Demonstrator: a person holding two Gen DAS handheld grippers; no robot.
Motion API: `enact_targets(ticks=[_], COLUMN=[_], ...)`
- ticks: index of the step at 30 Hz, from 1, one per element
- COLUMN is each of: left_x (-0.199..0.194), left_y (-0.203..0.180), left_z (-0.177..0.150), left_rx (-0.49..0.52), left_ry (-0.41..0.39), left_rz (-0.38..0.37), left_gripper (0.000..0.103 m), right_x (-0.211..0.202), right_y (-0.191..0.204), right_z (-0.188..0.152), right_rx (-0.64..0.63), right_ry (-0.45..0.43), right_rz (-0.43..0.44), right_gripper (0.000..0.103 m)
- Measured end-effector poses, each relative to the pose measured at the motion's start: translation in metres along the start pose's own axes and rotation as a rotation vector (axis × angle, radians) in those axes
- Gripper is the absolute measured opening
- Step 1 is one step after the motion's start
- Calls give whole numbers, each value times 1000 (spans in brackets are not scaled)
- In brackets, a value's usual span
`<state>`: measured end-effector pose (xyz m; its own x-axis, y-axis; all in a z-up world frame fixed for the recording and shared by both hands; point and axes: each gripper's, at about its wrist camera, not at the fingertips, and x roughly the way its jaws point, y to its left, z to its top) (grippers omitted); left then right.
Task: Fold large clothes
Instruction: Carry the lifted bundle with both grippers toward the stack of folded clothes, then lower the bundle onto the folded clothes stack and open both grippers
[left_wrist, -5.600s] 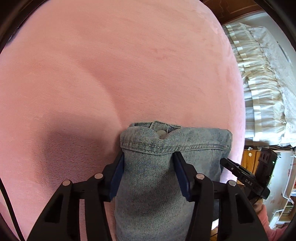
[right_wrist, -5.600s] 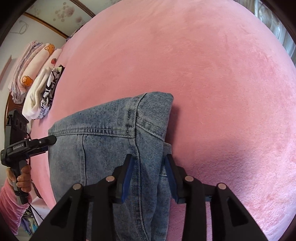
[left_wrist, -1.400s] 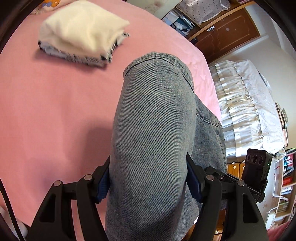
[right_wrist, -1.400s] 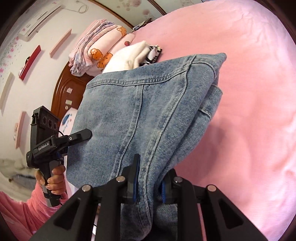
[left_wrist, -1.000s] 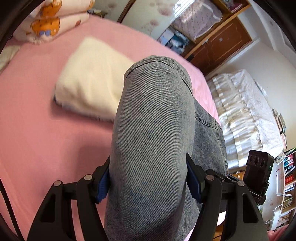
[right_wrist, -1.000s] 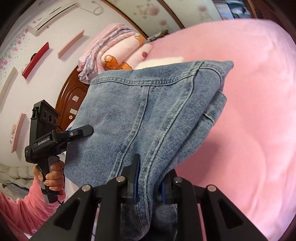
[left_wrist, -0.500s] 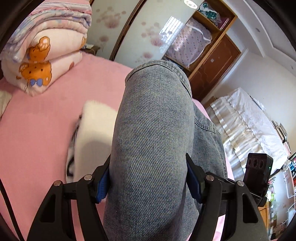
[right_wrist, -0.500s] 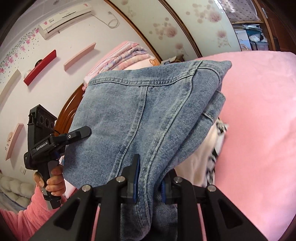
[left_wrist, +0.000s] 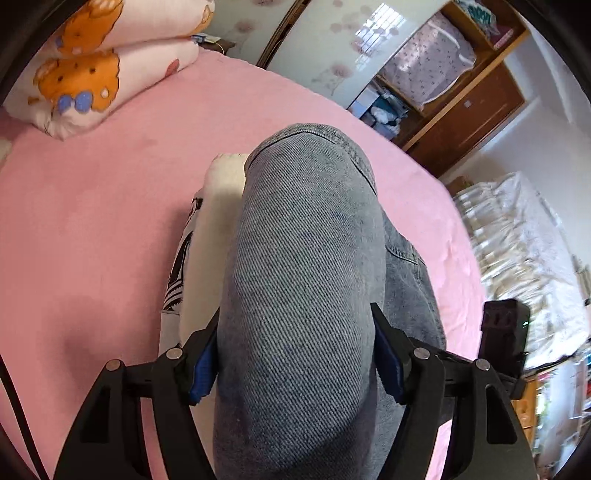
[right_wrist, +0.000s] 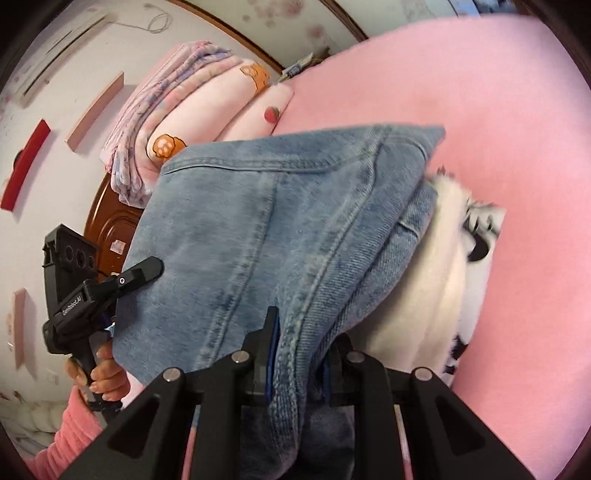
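A folded blue denim garment (left_wrist: 303, 280) is held between both grippers above the pink bed (left_wrist: 92, 229). My left gripper (left_wrist: 295, 354) is shut on one thick folded end of it. My right gripper (right_wrist: 299, 365) is shut on the other end (right_wrist: 288, 229). The denim hangs right over a folded white garment with black print (left_wrist: 218, 221), which lies on the bed and also shows in the right wrist view (right_wrist: 436, 280). I cannot tell whether the denim touches it. The left gripper also shows in the right wrist view (right_wrist: 110, 284).
A stack of folded pink bedding with bear prints (left_wrist: 85, 62) lies at the head of the bed, also in the right wrist view (right_wrist: 199, 103). A wooden headboard (right_wrist: 107, 221) is behind it. A wardrobe (left_wrist: 454, 85) and a second bed with white covers (left_wrist: 524, 251) stand beyond.
Both grippers carried the folded denim across the bed from the bare pink sheet to above the white folded garment. In the last half second it came lower and closer over that garment.
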<state>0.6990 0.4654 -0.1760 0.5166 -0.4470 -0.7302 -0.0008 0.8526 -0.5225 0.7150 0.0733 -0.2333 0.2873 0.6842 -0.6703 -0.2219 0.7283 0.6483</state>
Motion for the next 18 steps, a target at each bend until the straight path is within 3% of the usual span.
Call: enact_targets(ticks=[3, 7, 14, 18], left_x=[4, 8, -6, -28], left_y=[20, 19, -22, -34], left_z=[-1, -4, -7, -15], left_rx=[-26, -22, -24, -20], left_ry=[3, -1, -3, -64], left_rz=[-60, -52, 52, 90], left_gripper=[71, 72, 75, 76], right_x=[5, 13, -8, -35], right_y=[-5, -11, -9, -1], right_z=[-5, -8, -15, -17], right_rx=[-60, -59, -24, -44], right_ry=[-22, -4, -23, -68], right_rz=[10, 16, -53, -105], right_gripper=[19, 26, 34, 41])
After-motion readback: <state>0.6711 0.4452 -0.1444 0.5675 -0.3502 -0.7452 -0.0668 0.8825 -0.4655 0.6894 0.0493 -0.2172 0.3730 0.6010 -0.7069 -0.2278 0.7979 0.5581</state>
